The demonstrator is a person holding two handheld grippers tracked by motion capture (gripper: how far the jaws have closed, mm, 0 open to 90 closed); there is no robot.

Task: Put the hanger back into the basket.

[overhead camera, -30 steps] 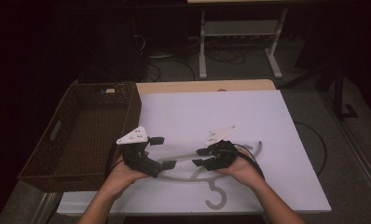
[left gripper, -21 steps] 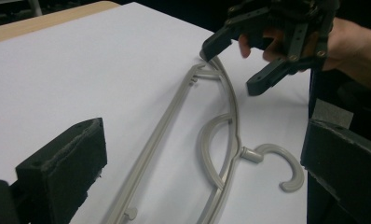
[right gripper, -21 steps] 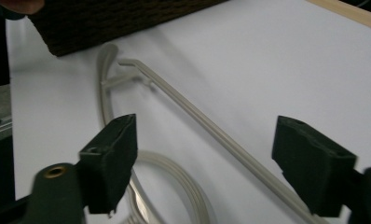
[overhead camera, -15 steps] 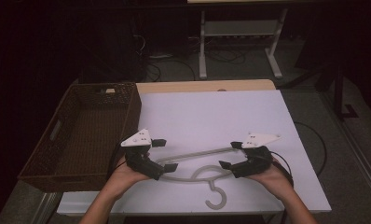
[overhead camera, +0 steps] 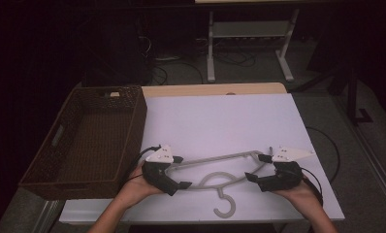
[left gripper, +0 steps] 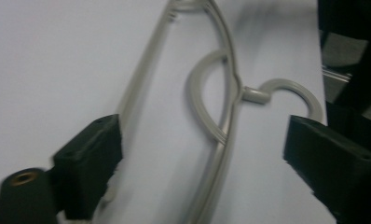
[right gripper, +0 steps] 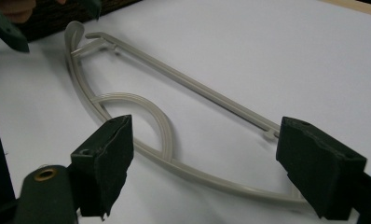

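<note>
Item 1. Grey plastic clothes hanger (overhead camera: 220,179), flat on the white counter (overhead camera: 220,121) near the front edge, hook toward the person, straight bar on the far side.

Item 2. Left tongs (overhead camera: 174,172), at the hanger's left end. Spread, having just narrowed a little; both rails of the hanger pass between the pads (left gripper: 88,163) with none seen pressing.

Item 3. Right tongs (overhead camera: 259,170), at the right end. Spread wide after opening moments ago; the hanger's right tip lies inside the gap, beside one pad (right gripper: 319,163), unclamped.

Item 4. Wicker basket (overhead camera: 91,141), brown, far left, hanging over the counter's left side.

Risk: nothing is pinched yet. If one pair closes before the other, the light hanger will likely skid or pivot on the smooth sheet. A pinch on a single thin rail may flex or slip off. A lift by one end could swing the hook into the counter or snag it on the basket rim.
</note>
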